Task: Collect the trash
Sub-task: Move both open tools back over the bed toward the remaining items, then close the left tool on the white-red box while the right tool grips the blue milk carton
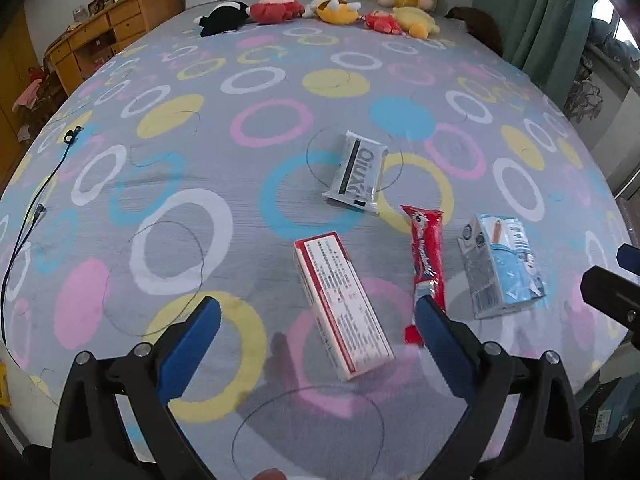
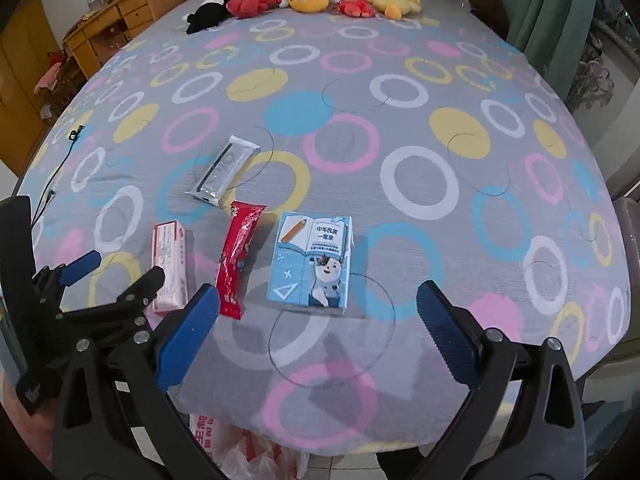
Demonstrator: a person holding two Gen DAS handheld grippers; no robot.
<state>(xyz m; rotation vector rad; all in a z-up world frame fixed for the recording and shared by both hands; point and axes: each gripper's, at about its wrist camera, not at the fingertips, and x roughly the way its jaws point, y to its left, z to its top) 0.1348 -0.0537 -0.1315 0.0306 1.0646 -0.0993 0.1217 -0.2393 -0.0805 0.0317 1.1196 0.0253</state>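
Observation:
Four pieces of trash lie on the ring-patterned bed sheet (image 1: 240, 208). They are a red-and-white box (image 1: 342, 304), a red snack wrapper (image 1: 426, 256), a light blue carton (image 1: 500, 264) and a grey-white packet (image 1: 358, 172). My left gripper (image 1: 318, 308) hovers open above the near end of the box, its pads touching nothing. In the right wrist view, my right gripper (image 2: 318, 294) stands open over the near edge of the blue carton (image 2: 312, 260). The wrapper (image 2: 238, 256), box (image 2: 170, 264) and packet (image 2: 224, 172) lie to its left. The left gripper (image 2: 116, 276) shows there too.
Plush toys (image 1: 336, 10) line the far end of the bed. A wooden desk (image 1: 108, 32) stands at far left and a green curtain (image 1: 532, 12) at far right. A black cable (image 1: 44, 184) runs along the sheet's left side. A red-printed plastic bag (image 2: 248, 448) lies below the bed's near edge.

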